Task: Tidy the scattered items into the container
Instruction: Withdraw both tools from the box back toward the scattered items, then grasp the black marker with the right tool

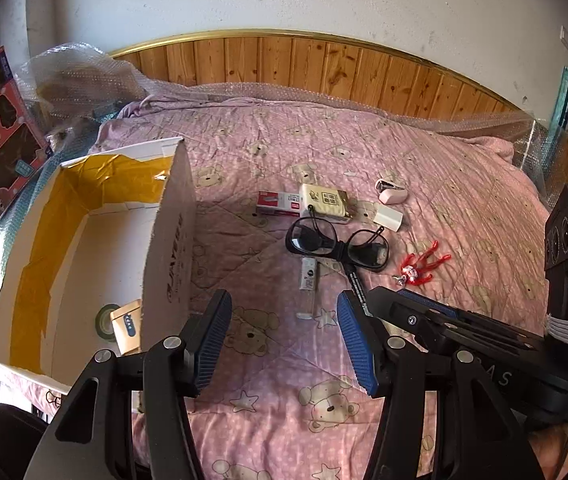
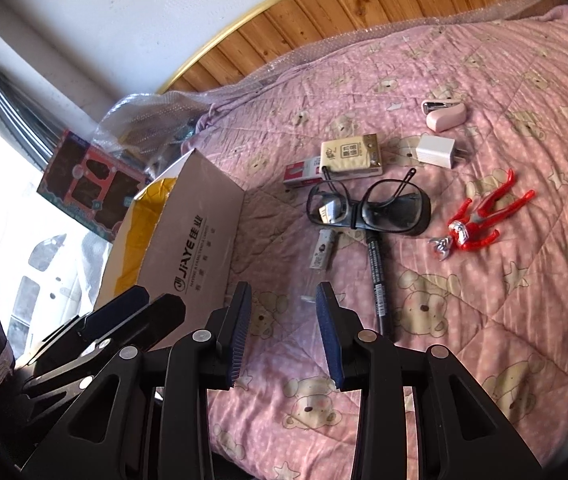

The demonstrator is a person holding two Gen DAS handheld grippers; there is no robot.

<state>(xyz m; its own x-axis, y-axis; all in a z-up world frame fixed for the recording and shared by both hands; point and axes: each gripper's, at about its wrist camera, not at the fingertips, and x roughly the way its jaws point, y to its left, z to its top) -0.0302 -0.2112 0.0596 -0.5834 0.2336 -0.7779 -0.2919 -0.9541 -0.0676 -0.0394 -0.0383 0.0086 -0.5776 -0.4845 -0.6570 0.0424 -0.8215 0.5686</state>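
We are holding both the left gripper [image 1: 281, 344] and right gripper [image 2: 284, 334] open and empty, the right nearer the black pen [image 2: 378, 280] lying lengthwise just ahead, cardboard box [image 2: 199, 232] leftward.

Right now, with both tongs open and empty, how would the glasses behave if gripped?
The glasses probably feel light and rigid, but the thin arms sticking up may fold or snag. The lenses look smooth, so likely slippery. They rest across a black pen, which could roll.
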